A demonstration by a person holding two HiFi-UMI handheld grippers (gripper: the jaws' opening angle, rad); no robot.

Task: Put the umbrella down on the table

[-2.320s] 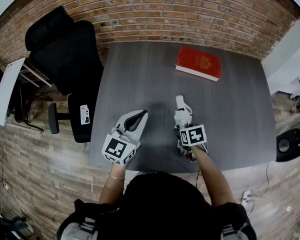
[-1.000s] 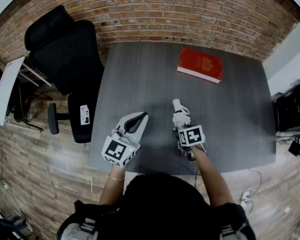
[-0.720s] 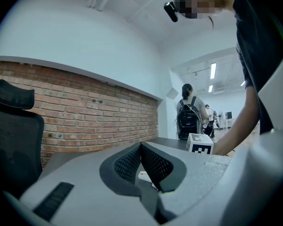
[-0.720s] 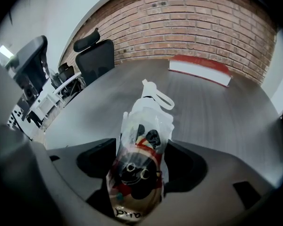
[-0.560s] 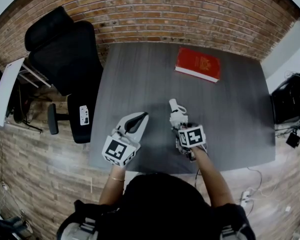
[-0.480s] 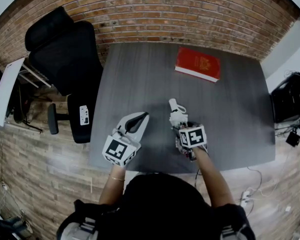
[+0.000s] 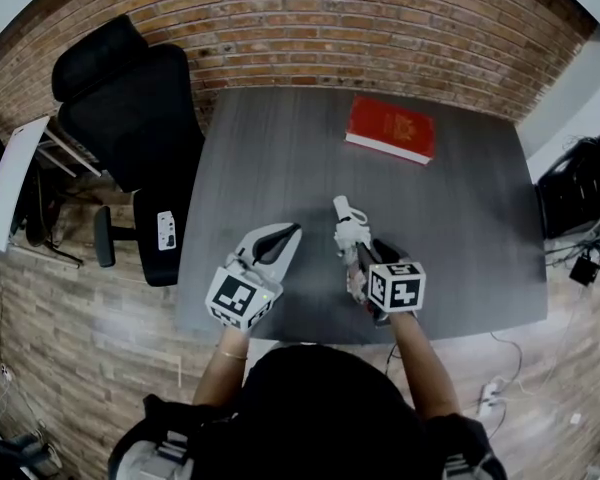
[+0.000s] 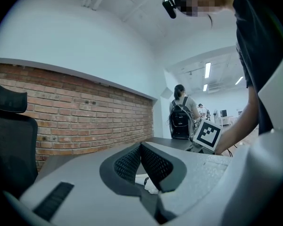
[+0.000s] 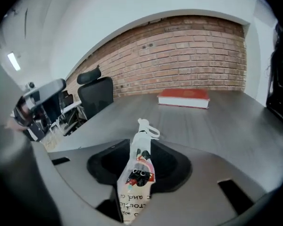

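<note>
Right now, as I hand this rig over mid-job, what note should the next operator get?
Right tongs: just been closing, clamped on the folded umbrella between them.
Left tongs: shut, empty, beside the right.
Umbrella: held over the near part of the table, strap end pointing toward the red book.
Done: umbrella gripped.
Left: lay it flat on the table, open the right tongs, draw back.

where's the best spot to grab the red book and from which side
The red book lies flat on the table with its white page edge facing the person. Probably best to pinch that near long edge across the thickness, coming in low and level from the near side, one jaw over the cover and one slipping underneath.
</note>
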